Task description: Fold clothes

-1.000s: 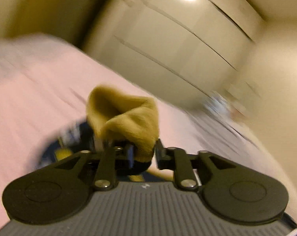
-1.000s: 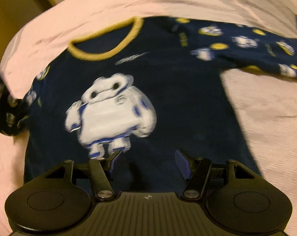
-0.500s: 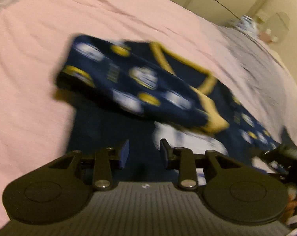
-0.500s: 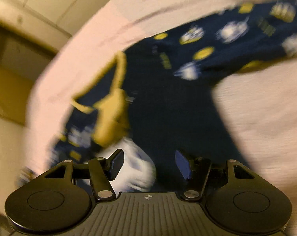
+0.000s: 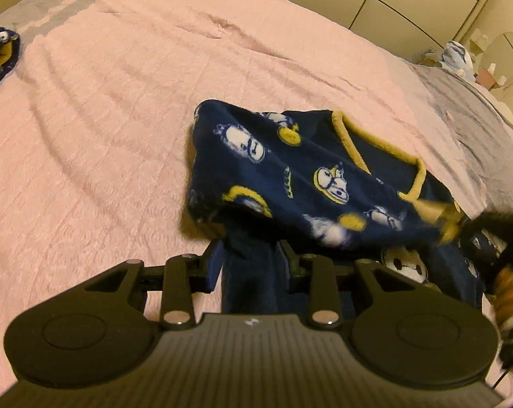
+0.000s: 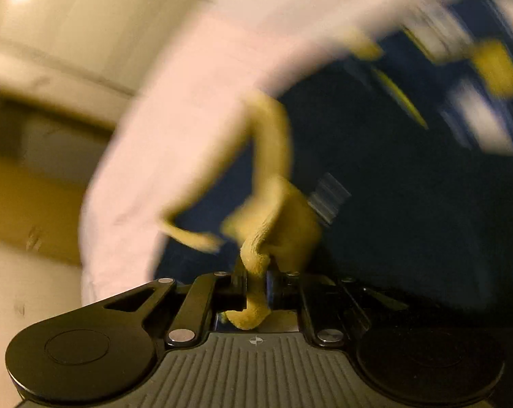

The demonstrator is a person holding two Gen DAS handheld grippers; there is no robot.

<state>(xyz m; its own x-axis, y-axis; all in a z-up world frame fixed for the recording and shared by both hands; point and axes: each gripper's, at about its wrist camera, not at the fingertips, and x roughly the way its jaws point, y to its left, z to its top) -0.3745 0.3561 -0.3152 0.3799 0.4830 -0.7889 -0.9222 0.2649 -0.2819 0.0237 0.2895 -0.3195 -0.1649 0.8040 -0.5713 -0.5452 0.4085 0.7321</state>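
pyjama top (image 5: 300,183): fuzzy fleece cloth | bedspread (image 5: 120,108): matt textured cloth | wardrobe doors (image 5: 385,6): smooth, glossy

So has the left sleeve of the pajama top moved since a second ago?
Yes. The sleeve was held up above the pink bedspread; now it lies folded across the top's front, its cuff in the right hand-held gripper.

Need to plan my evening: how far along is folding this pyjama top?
Early. Done: one patterned sleeve lies folded across the navy pyjama top. In hand: the right gripper pinches a yellow cuff; the left gripper straddles the top's edge. Left: the body folds.
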